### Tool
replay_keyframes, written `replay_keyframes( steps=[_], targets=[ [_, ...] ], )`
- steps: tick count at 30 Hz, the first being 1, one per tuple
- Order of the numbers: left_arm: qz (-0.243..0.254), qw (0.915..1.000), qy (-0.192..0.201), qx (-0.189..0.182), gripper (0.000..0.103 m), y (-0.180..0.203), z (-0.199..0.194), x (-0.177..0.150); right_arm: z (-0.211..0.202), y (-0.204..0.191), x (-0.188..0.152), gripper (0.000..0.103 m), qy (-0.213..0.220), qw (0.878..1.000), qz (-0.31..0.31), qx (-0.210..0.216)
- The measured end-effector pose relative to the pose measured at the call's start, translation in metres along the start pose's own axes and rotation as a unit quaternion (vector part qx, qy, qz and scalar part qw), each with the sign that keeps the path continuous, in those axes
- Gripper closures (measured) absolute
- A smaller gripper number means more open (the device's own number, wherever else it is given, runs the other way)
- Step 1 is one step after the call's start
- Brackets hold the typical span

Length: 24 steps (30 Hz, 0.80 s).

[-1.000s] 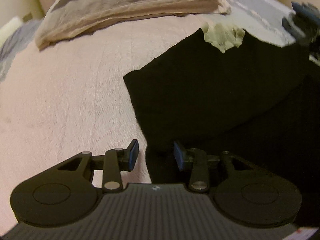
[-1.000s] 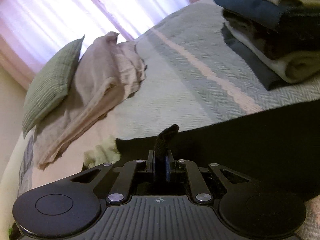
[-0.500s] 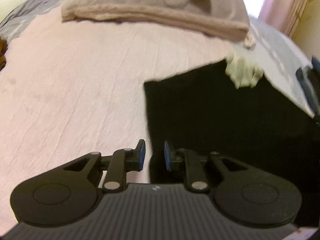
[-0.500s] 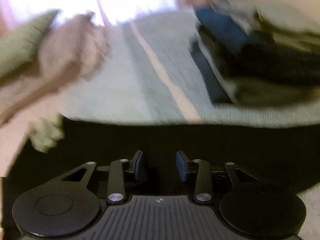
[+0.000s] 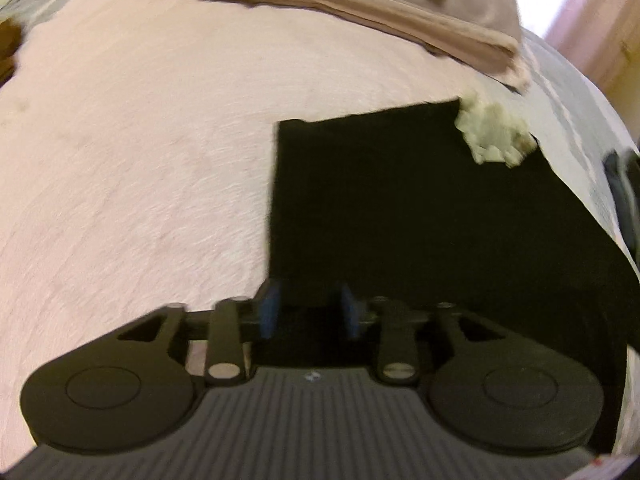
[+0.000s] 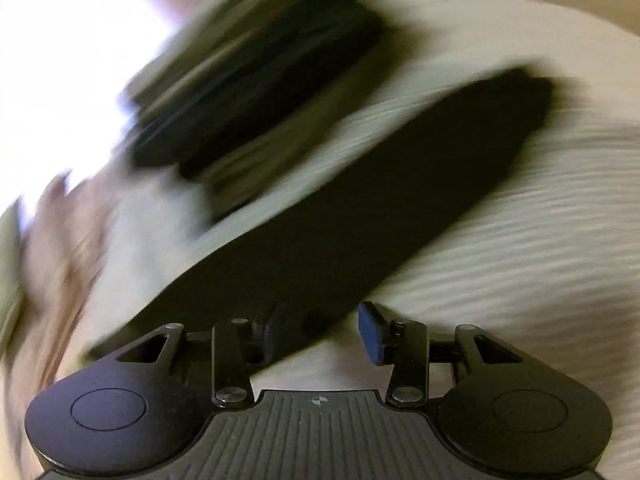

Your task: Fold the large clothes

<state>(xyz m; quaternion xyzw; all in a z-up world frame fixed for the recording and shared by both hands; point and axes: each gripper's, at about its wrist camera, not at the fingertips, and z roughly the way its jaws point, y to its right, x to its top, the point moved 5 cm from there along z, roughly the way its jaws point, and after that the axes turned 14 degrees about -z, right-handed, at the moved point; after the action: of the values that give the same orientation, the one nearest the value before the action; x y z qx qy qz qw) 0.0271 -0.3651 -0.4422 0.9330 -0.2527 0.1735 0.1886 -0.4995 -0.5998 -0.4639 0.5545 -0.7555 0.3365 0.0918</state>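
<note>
My left tongs (image 5: 308,312) are opening right over the near edge of the black cloth (image 5: 400,200) on the bed (image 5: 140,160), and my right tongs (image 6: 324,332) are opening too, holding nothing.

- A bed fills most of the left wrist view, covered by a pale pink, finely textured bedspread (image 5: 132,152).
- At the top edge lies a beige folded blanket (image 5: 360,0).
- Toward the right the cover turns to a grey woven bedspread (image 5: 576,92).
- In the upper right corner hangs a pinkish curtain (image 5: 576,20).
- The right wrist view is heavily blurred; a bright white window glare (image 6: 60,60) fills its upper left.
</note>
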Motion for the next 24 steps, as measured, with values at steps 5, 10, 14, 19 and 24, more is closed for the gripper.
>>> replay_keyframes(
  steps=[5, 10, 14, 19, 24],
  targets=[
    [-0.042, 0.999, -0.01, 0.005, 0.069, -0.009, -0.007, 0.001, 0.002, 0.065, 0.034, 0.063, 0.068, 0.988, 0.136, 0.02],
    [-0.077, 0.9966, -0.025, 0.015, 0.062, -0.02, -0.011, -0.008, 0.031, 0.072, 0.038, 0.064, 0.075, 0.982, 0.175, 0.02],
    [-0.087, 0.9956, -0.025, 0.022, 0.059, -0.033, -0.021, -0.013, 0.021, 0.033, 0.06, 0.101, 0.1, 0.991, 0.091, -0.012],
    [-0.089, 0.9956, -0.022, 0.022, 0.059, -0.052, -0.038, -0.02, -0.007, -0.11, 0.076, 0.101, 0.146, 0.974, -0.168, -0.029],
    [-0.106, 0.9942, -0.015, 0.005, 0.059, -0.071, -0.054, -0.024, -0.042, -0.306, 0.01, 0.101, 0.169, 0.902, -0.384, 0.103]
  ],
)
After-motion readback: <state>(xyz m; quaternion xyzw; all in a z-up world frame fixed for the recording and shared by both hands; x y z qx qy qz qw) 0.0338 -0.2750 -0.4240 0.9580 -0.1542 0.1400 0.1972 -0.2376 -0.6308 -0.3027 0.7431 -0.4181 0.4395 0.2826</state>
